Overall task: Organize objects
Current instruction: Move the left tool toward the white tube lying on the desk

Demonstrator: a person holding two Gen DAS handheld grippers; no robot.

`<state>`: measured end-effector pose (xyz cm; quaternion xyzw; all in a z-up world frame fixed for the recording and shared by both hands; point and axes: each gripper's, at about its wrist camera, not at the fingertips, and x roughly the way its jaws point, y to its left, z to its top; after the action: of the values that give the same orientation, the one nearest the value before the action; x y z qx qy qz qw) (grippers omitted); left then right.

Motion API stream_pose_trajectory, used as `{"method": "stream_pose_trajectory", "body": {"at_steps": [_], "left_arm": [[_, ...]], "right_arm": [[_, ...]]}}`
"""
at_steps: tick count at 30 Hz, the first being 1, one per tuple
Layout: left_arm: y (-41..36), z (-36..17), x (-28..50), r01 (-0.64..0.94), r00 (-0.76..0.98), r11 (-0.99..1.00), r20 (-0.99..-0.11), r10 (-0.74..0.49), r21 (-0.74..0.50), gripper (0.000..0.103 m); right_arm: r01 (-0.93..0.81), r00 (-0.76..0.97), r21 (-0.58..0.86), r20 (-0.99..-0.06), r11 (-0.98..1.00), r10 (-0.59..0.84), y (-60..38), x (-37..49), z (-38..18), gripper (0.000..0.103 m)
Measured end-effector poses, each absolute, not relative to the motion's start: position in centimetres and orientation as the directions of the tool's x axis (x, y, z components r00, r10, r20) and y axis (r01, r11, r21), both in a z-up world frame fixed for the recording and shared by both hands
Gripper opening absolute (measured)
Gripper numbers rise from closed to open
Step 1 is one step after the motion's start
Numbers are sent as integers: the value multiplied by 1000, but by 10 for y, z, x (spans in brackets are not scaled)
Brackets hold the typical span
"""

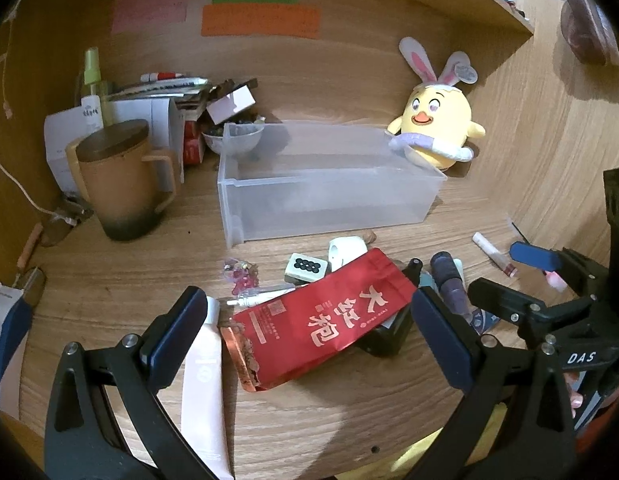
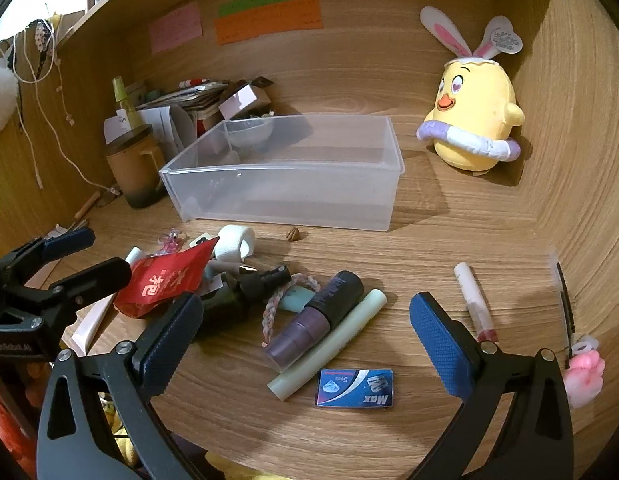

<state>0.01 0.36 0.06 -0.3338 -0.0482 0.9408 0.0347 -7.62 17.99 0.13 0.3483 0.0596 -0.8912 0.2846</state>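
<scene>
In the left wrist view, the left gripper (image 1: 309, 332) is seen with its jaws spread as wide as they go, nothing gripped; a red foil pouch (image 1: 323, 320) lies on the wooden desk (image 1: 109, 280) between the two blue pads, touched by neither. A pale pink tube (image 1: 201, 392) is laid just beside the left pad. Farther off, a mahjong tile (image 1: 306, 267) and a white tape roll (image 1: 347, 249) are found near the front wall of a clear plastic bin (image 1: 329, 204), which stands at the middle of the desk. A brown lidded mug (image 1: 123, 184) is placed to the bin's left, a yellow chick plush (image 1: 435, 128) at its far right corner. The right gripper (image 1: 537, 276) shows at the right edge. In the right wrist view, the right gripper (image 2: 305, 340) is likewise held fully open and empty above a purple bottle (image 2: 317, 316), a pale green stick (image 2: 329, 344) and a blue blade packet (image 2: 355, 388). A braided band (image 2: 277, 304) and a dark spray bottle (image 2: 245, 292) lie to the left, a lip gloss tube (image 2: 475, 304) to the right. The bin is seen beyond, well apart from the clutter.
</scene>
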Motion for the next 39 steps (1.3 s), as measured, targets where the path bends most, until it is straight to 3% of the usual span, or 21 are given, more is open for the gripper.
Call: {"method": "stream_pose_trajectory", "body": {"at_steps": [31, 34, 39], "left_arm": [[1, 2, -2, -29, -767, -992, -634, 103, -125, 103], [3, 2, -2, 61, -774, -991, -633, 28, -119, 103], [5, 2, -1, 56, -776, -991, -630, 33, -120, 103]], "right_arm": [[560, -591, 110, -642, -821, -489, 181, -72, 5, 103], [560, -591, 110, -641, -821, -489, 182, -72, 5, 103], [559, -589, 113, -643, -822, -489, 182, -73, 5, 103]]}}
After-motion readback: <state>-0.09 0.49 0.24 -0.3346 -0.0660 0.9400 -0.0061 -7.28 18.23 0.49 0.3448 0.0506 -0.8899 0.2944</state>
